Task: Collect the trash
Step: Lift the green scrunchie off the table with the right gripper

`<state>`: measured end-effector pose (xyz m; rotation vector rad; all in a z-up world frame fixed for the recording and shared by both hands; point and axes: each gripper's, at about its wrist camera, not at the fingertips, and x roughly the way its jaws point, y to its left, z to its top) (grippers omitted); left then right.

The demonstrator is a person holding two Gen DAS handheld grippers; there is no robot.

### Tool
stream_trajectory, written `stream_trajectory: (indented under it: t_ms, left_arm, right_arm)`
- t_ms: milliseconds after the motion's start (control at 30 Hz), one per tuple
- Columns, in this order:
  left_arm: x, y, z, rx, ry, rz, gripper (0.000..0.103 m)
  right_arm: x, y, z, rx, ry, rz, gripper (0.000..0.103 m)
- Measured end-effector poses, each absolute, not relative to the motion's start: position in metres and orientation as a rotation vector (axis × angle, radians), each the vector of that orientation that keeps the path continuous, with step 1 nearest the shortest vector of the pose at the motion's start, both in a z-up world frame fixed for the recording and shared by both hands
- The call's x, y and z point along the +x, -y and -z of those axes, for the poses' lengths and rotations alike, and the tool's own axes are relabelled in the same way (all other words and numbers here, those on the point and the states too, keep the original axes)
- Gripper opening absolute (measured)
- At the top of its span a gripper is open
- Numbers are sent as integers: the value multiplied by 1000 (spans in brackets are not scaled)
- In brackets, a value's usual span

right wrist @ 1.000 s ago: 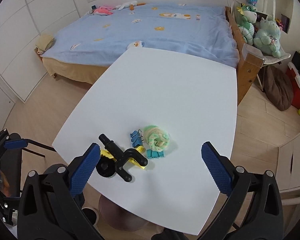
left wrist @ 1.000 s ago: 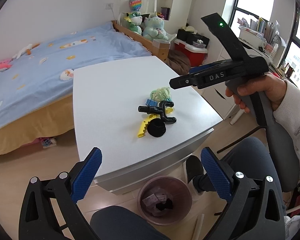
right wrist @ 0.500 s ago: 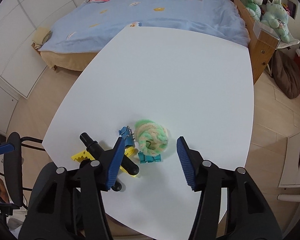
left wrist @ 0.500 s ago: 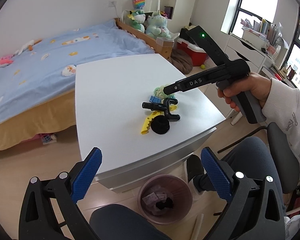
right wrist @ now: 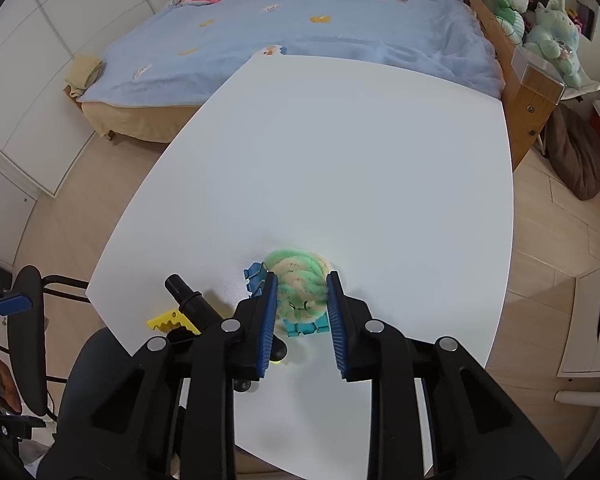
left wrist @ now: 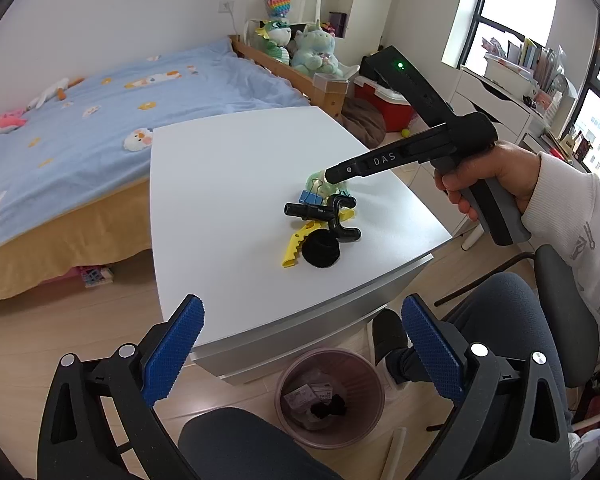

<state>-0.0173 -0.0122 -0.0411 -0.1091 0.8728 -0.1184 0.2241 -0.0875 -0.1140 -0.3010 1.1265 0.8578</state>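
Note:
A small pile lies near the white table's (right wrist: 360, 152) front edge: a green-and-cream yarn coil (right wrist: 300, 280), blue binder clips (right wrist: 255, 275), a black pipe fitting (left wrist: 324, 216), a yellow toothed clip (left wrist: 296, 246) and a black ring (left wrist: 320, 250). My right gripper (right wrist: 301, 296) has its pads on both sides of the yarn coil, closed against it. In the left wrist view its tip is at the coil (left wrist: 320, 182). My left gripper (left wrist: 302, 340) is open and empty, held low before the table, above a pinkish trash bin (left wrist: 330, 396).
The trash bin on the floor holds a few scraps. A bed with a blue cover (right wrist: 300, 32) stands beyond the table. My knees (left wrist: 508, 308) and an office chair (left wrist: 564, 320) are at the right. Plush toys (left wrist: 312, 48) and shelves are behind.
My right gripper came down onto the pile and narrowed from wide open until its pads met the yarn coil. My left gripper stayed open and shifted only slightly.

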Motion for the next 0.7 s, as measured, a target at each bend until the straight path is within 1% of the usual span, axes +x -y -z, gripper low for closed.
stream_trajectory:
  t_ms: [433, 700]
  left_arm:
    - [-11, 17, 40, -91, -871, 133, 95]
    - [8, 22, 32, -48, -859, 155, 95]
  right_arm:
    - [222, 101, 93, -233, -1066, -824, 24]
    - [217, 118, 80, -173, -1039, -800, 24]
